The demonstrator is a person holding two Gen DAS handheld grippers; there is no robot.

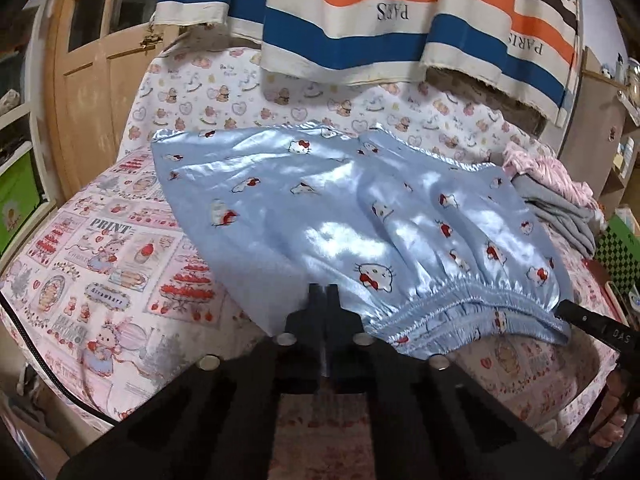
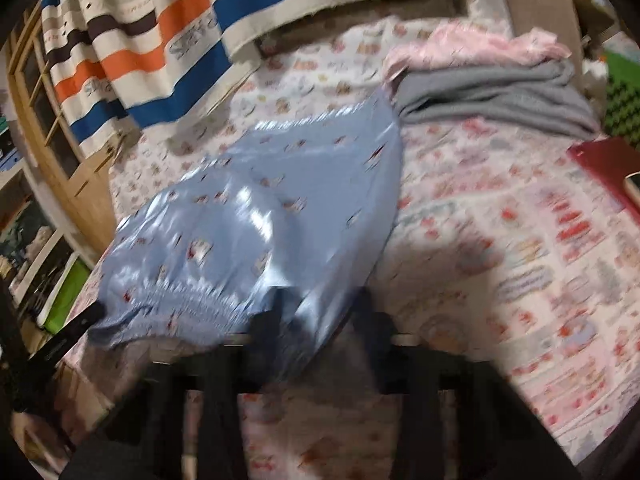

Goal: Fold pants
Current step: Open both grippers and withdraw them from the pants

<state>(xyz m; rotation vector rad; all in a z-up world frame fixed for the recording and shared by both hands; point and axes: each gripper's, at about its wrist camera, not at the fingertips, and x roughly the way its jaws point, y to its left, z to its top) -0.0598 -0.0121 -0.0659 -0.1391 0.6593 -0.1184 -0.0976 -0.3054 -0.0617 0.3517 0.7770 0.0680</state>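
Observation:
Light blue satin pants (image 1: pixel 320 200) with cat prints lie spread on the bed, with the gathered waistband (image 1: pixel 460 300) toward me. My left gripper (image 1: pixel 324 290) is shut on the near side edge of the pants, fingers pressed together. In the blurred right wrist view the pants (image 2: pixel 260 208) reach down between the fingers of my right gripper (image 2: pixel 320 308). Its jaws stand apart, with the fabric lying against the left finger only. The right gripper (image 1: pixel 580 318) also shows at the waistband's right end, and the left gripper (image 2: pixel 86 322) at its left end.
The bed sheet (image 1: pixel 100 248) is pink and white with printed pictures. A striped cloth (image 1: pixel 360 20) hangs over the far side. Grey (image 1: pixel 560 216) and pink (image 1: pixel 548 168) garments are piled at the far right, near a red book (image 2: pixel 604 168). A wooden door (image 1: pixel 92 80) stands left.

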